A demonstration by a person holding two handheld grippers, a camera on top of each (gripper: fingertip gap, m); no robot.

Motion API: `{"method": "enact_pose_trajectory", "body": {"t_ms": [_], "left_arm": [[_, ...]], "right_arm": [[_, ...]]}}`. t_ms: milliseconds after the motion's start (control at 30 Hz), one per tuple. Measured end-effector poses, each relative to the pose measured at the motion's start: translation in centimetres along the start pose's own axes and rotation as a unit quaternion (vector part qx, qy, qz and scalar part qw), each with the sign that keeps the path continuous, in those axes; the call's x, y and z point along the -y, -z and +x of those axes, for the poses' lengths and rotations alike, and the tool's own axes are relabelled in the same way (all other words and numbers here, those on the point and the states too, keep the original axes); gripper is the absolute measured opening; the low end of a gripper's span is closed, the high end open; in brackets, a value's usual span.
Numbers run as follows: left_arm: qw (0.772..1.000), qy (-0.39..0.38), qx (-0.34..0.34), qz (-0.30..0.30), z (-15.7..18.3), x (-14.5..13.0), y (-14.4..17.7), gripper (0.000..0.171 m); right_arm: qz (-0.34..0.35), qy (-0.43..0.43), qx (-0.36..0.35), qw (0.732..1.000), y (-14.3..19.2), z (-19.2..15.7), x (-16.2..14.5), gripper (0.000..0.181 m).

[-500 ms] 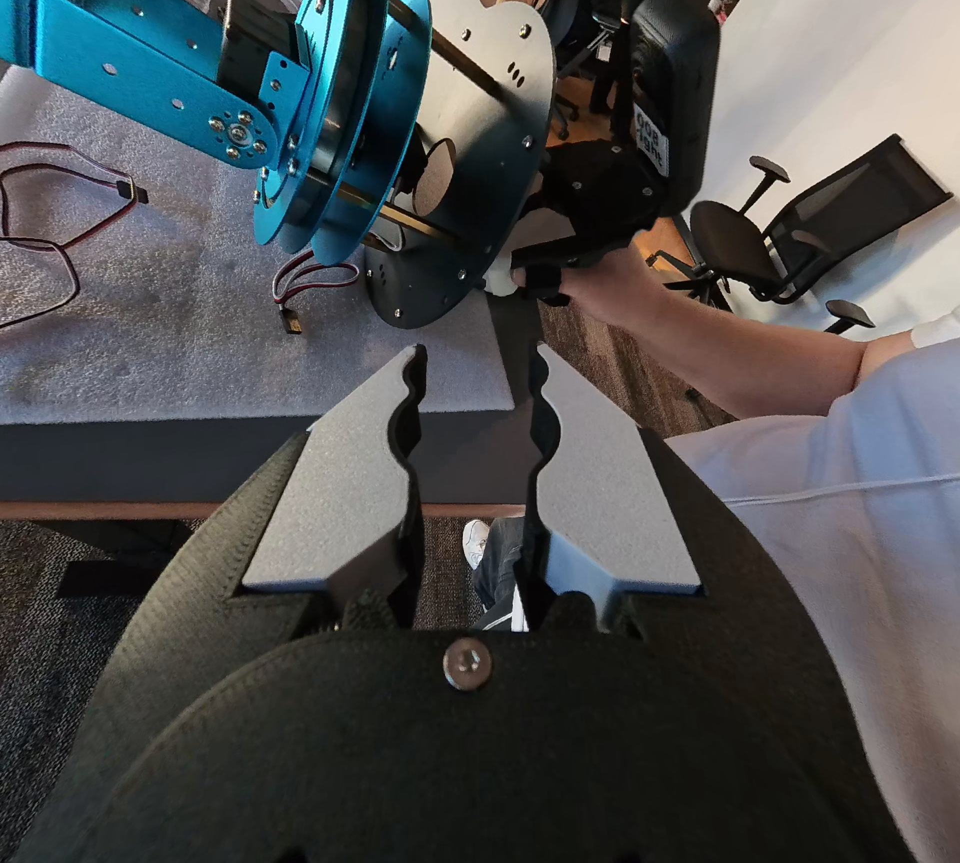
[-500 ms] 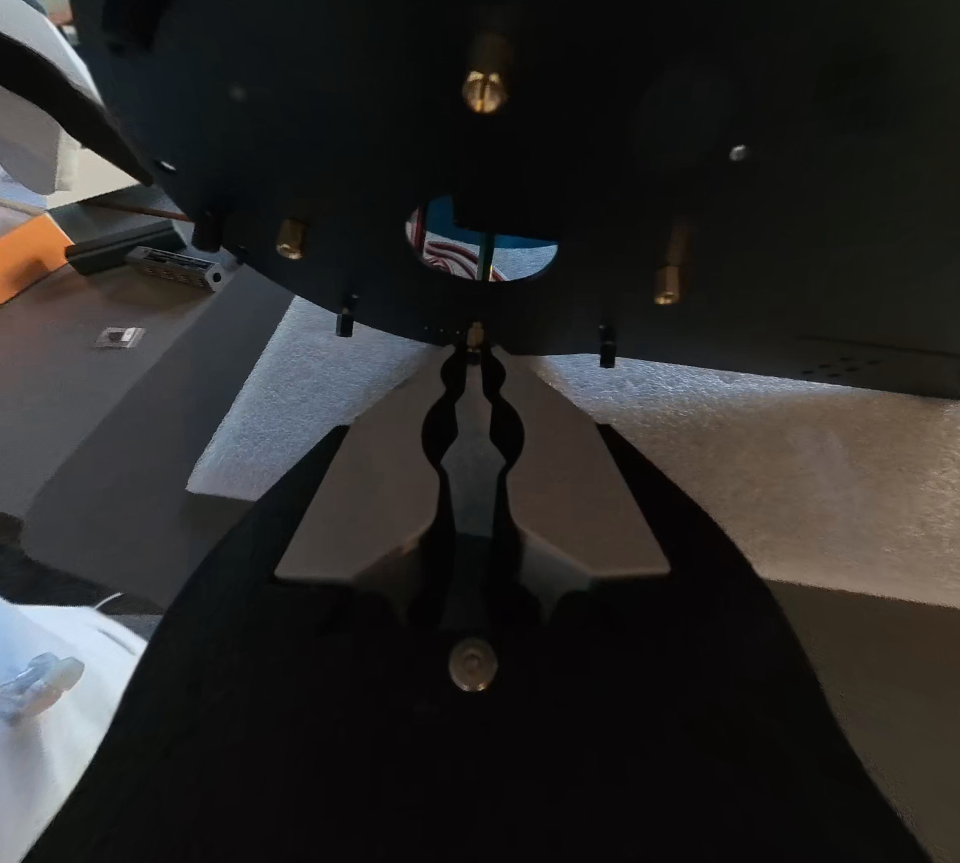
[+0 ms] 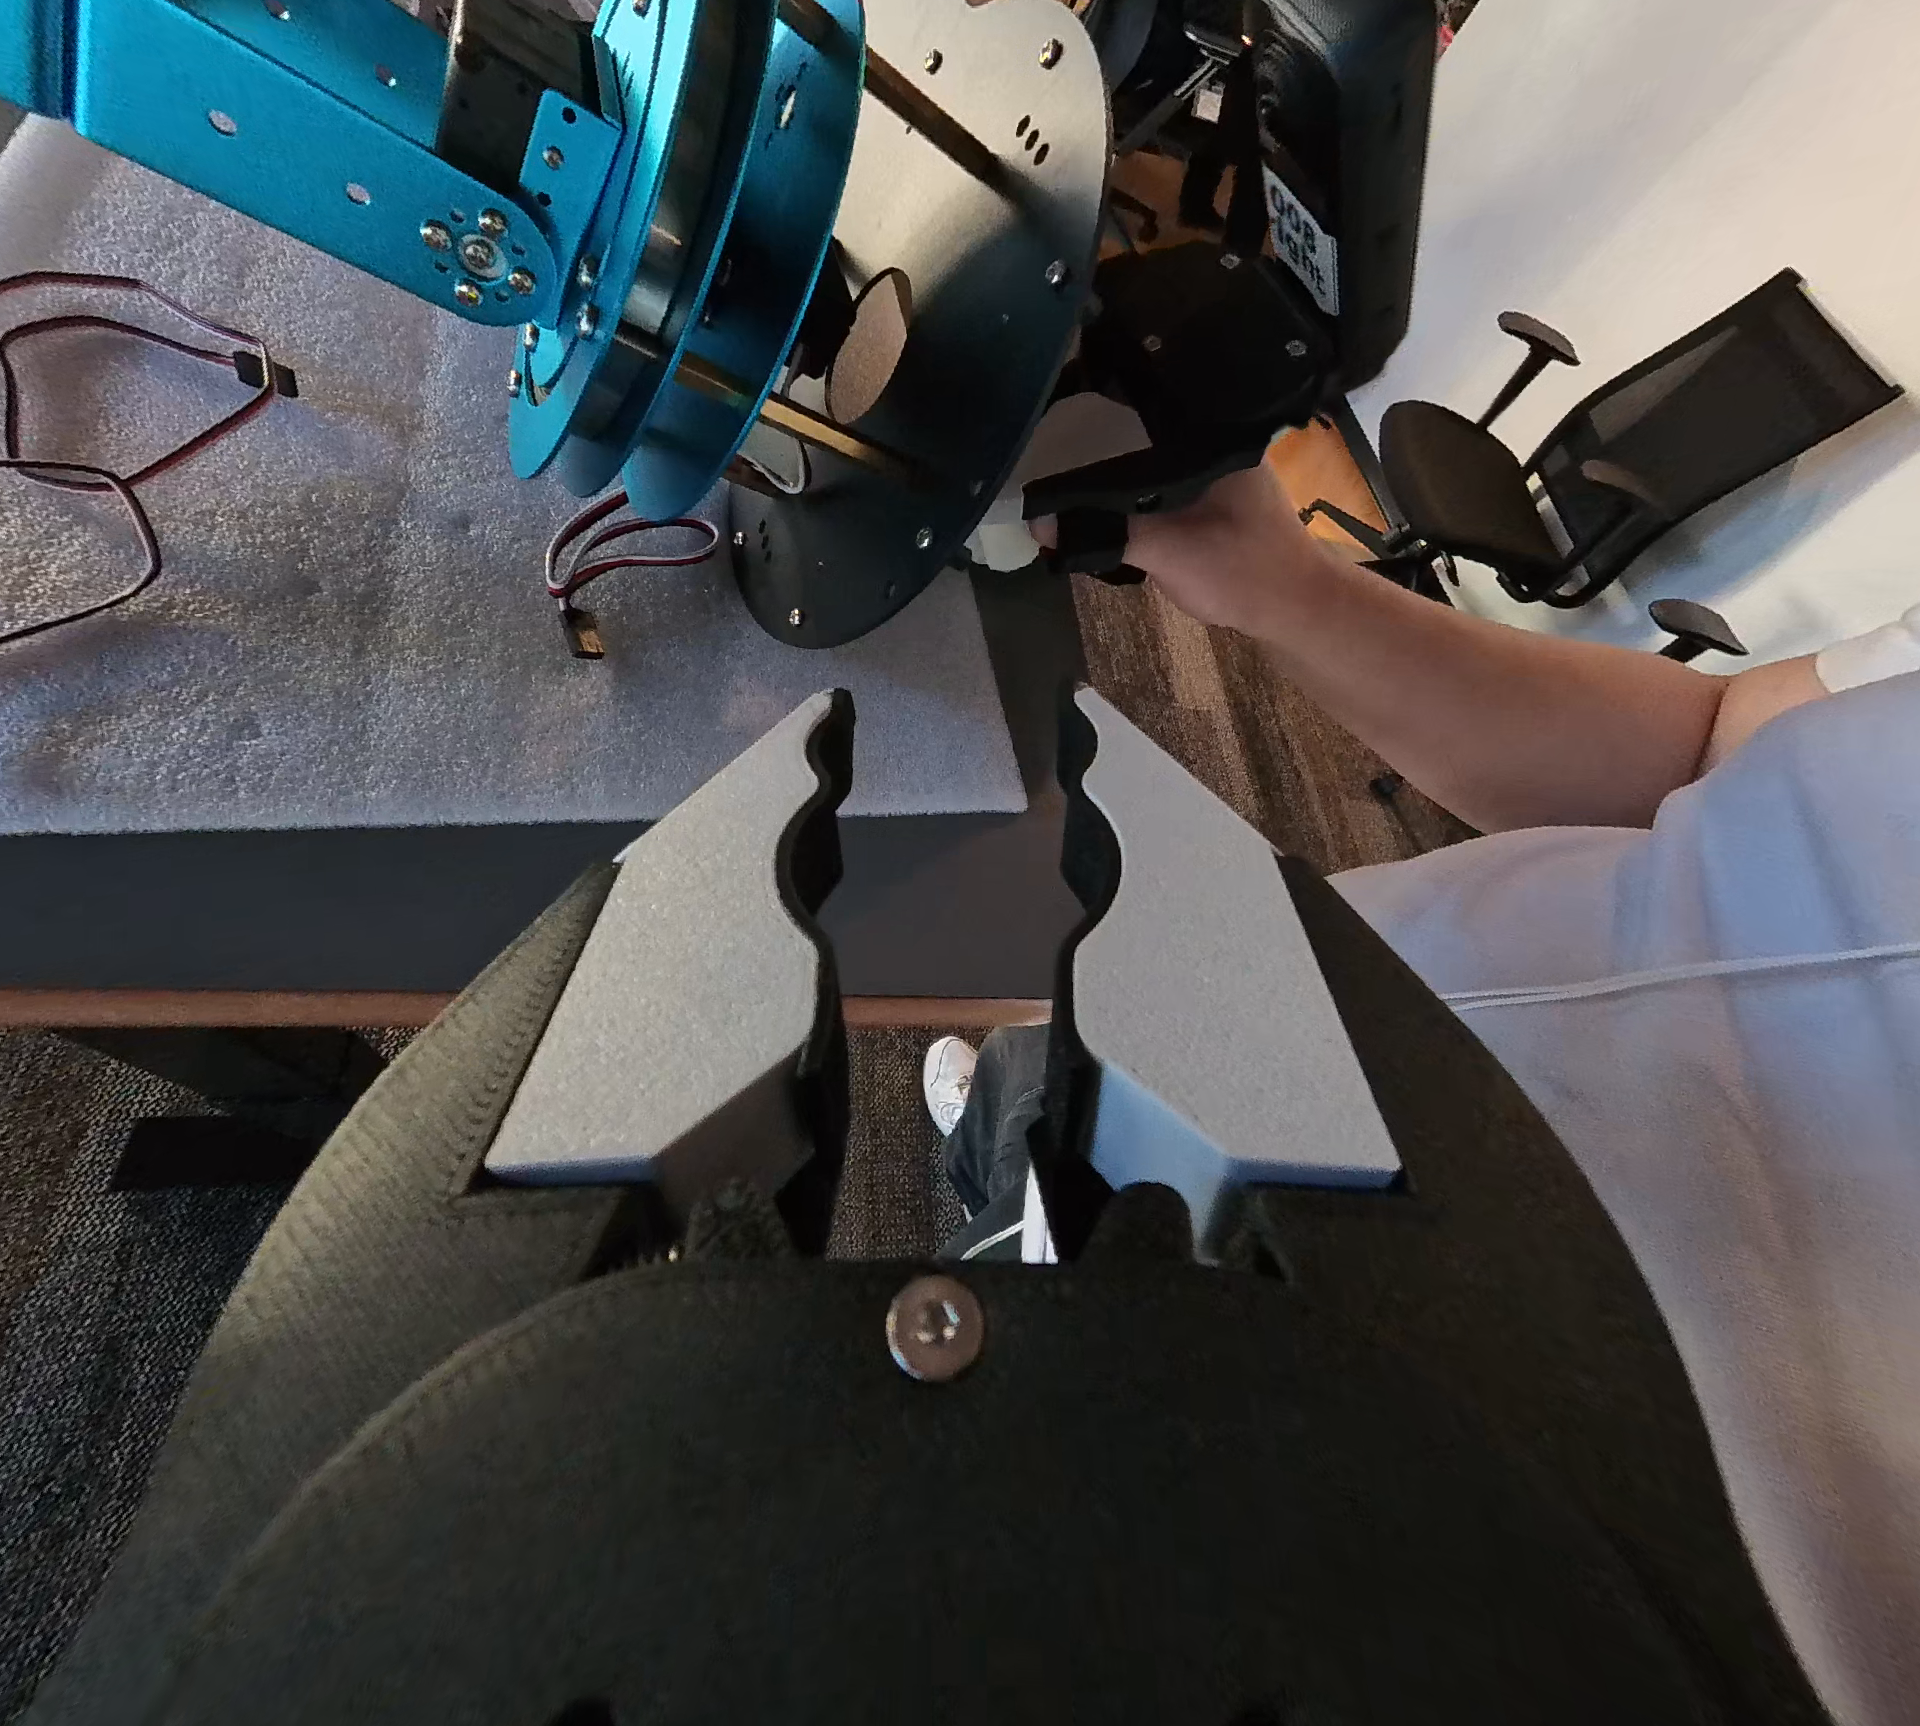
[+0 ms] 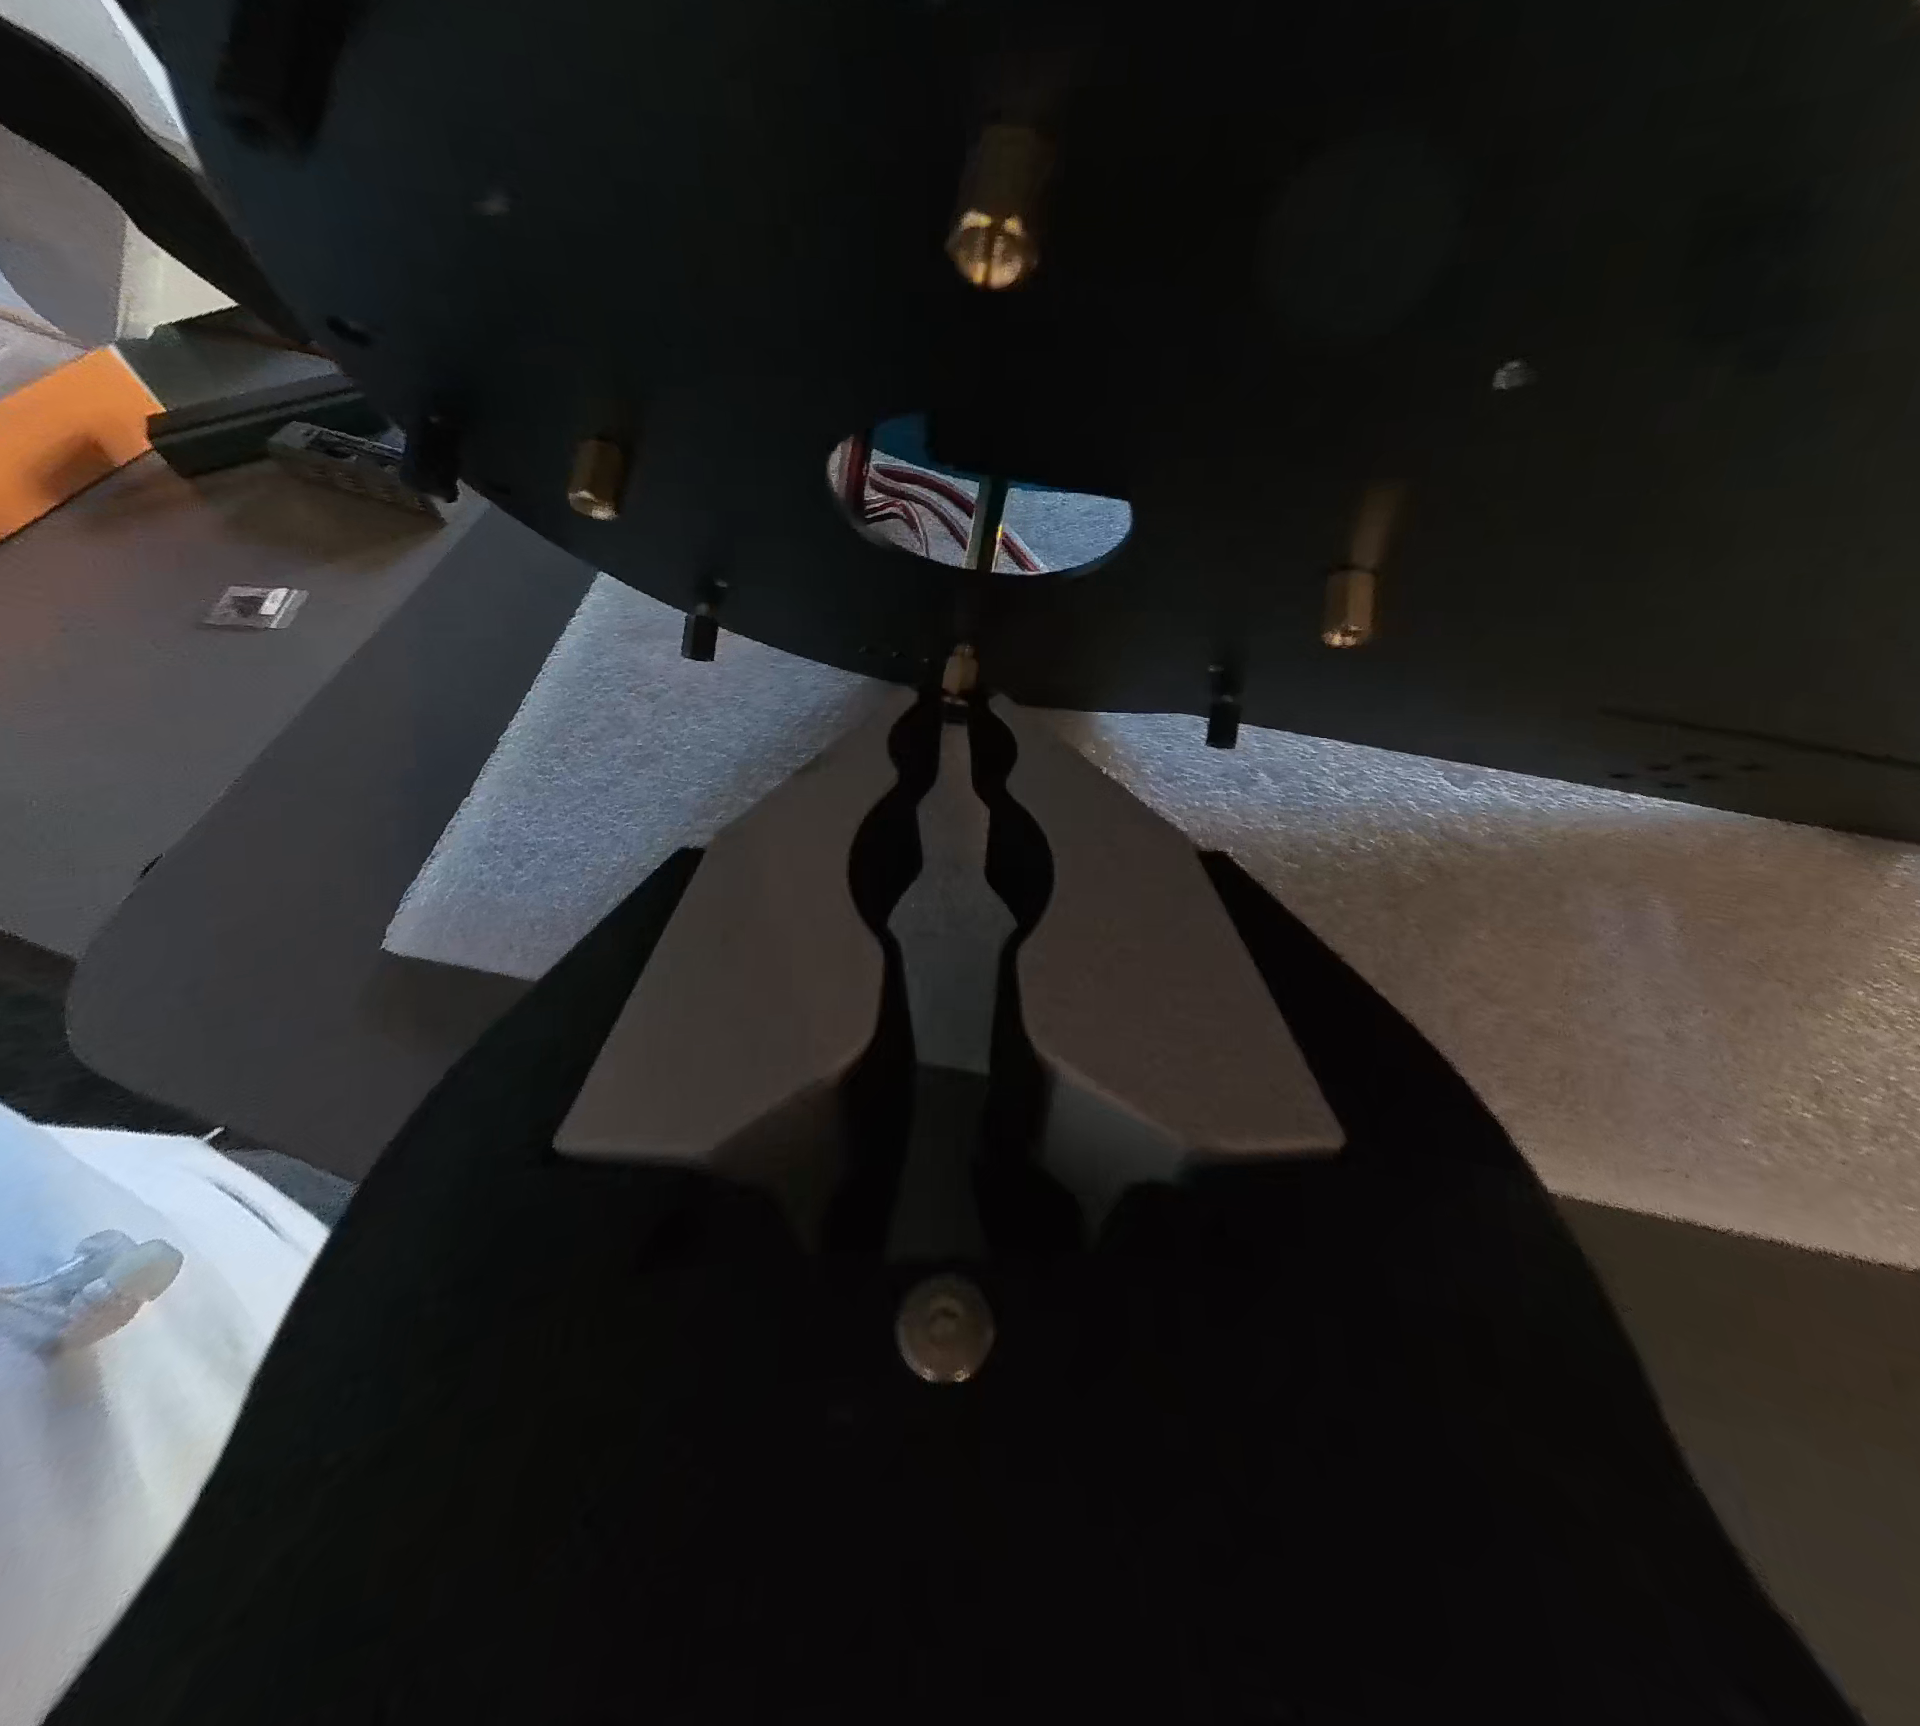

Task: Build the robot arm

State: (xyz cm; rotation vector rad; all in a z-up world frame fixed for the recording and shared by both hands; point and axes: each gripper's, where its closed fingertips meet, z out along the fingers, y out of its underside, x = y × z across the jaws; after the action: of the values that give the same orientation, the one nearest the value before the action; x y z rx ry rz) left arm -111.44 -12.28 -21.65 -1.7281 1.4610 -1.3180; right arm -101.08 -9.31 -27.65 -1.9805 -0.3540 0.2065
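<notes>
Two grippers differ: right gripper [image 4: 954,708] pinches a small brass standoff [image 4: 958,674] at the black base plate [image 4: 1039,170] rim; left gripper [image 3: 951,710] gapes empty, well below it.

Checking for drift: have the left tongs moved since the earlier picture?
No: the left tongs line up with the foam pad near its corner as before.

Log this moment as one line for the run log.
left gripper: open, empty, above foam mat edge | right gripper: shut on brass standoff at black base plate rim | blue arm: tilted over mat
</notes>
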Motion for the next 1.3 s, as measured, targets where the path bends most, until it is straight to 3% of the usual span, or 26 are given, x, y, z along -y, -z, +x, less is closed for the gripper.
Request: {"method": "enact_pose_trajectory", "body": {"t_ms": [300,800,1300], "left_arm": [[1.0,-0.002,0.002,-0.006,0.06,0.12,0.1,0.038],[1.0,-0.002,0.005,-0.013,0.4,0.1,-0.25,0.038],[1.0,0.002,0.006,-0.011,0.36,-0.06,0.0,0.038]], "right_arm": [[0.004,0.019,0.027,0.999,-0.01,-0.05,-0.07,0.004],[-0.001,-0.035,0.062,0.997,-0.03,-0.04,-0.05,0.004],[0.006,-0.035,0.048,0.998,-0.06,0.07,0.04,0.004]]}}
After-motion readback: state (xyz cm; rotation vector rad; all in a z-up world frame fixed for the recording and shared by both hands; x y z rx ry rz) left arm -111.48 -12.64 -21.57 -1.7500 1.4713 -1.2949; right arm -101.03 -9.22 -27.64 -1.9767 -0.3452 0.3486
